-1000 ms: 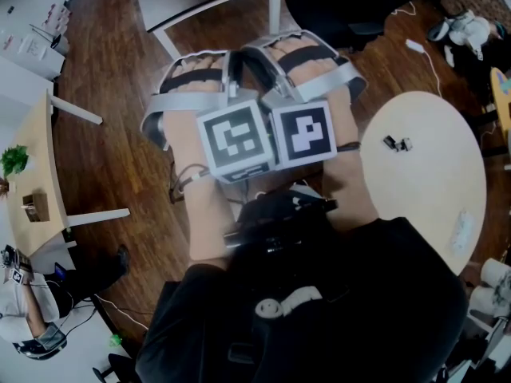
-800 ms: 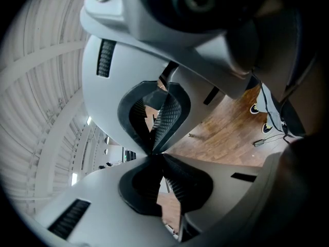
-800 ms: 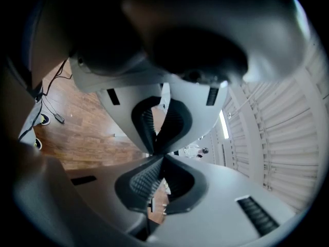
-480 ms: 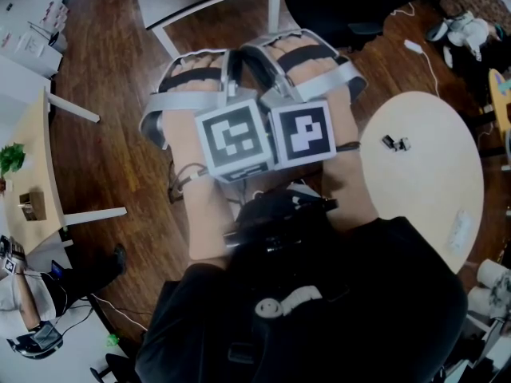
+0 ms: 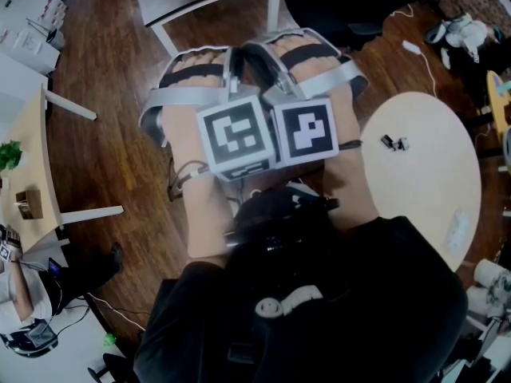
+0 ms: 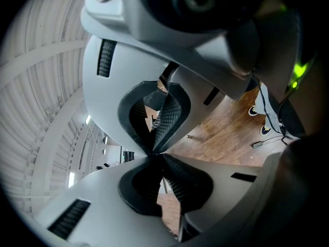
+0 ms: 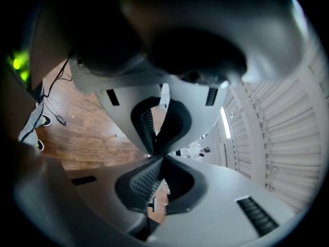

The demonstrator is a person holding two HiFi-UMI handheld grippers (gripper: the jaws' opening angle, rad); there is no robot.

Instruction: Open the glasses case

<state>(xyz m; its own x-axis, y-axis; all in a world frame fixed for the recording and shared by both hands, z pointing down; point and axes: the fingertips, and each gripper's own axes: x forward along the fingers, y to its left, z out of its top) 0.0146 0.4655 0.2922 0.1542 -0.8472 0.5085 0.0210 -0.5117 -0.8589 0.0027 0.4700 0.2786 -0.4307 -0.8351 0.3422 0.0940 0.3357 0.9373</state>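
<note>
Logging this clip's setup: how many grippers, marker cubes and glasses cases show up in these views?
Grippers: 2, left gripper and right gripper
Marker cubes: 2
Glasses cases: 0 that can be made out
Total: 4

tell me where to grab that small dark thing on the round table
Probably grip the small dark thing across its short side, coming straight down from above: it lies low on the round table, its length running left to right in the head view. It is too small to show any better part. The right claw, shut now, would need opening first.
</note>
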